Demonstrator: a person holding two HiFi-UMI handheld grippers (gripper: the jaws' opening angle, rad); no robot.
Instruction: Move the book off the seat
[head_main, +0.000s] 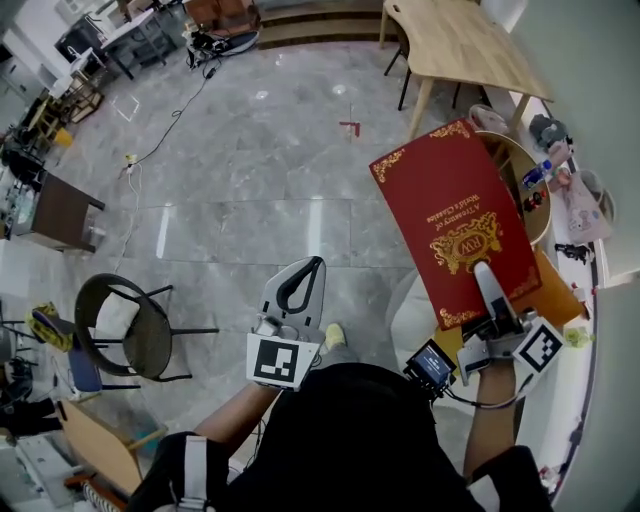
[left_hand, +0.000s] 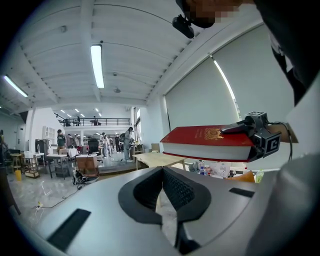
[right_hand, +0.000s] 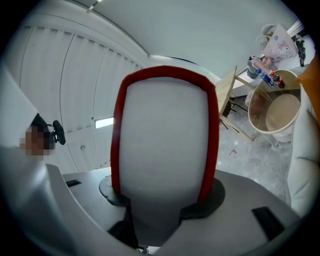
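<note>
The right tool (head_main: 488, 290) is clamped on the near edge of the red book (head_main: 450, 215). One jaw lies on top of the cover, close to its gold crest. In the right gripper view the book's (right_hand: 165, 135) white page edge, framed by its red covers, fills the gap between that tool's (right_hand: 160, 200) jaws. The book is in the air at the right, flat and cover up. It hangs over the edge of a white seat (head_main: 412, 318) and partly hides a round table (head_main: 522, 165) beyond. From the left gripper view the book (left_hand: 205, 142) sits level in the right tool (left_hand: 250, 132), with nothing touching its underside.

The left tool (head_main: 305, 275) is held out over the grey floor (head_main: 250, 170), well left of the book. Its jaws (left_hand: 162, 185) meet at the tips and hold nothing. A black chair (head_main: 130, 325) stands at the left, and a wooden table (head_main: 460, 45) stands at the far right.
</note>
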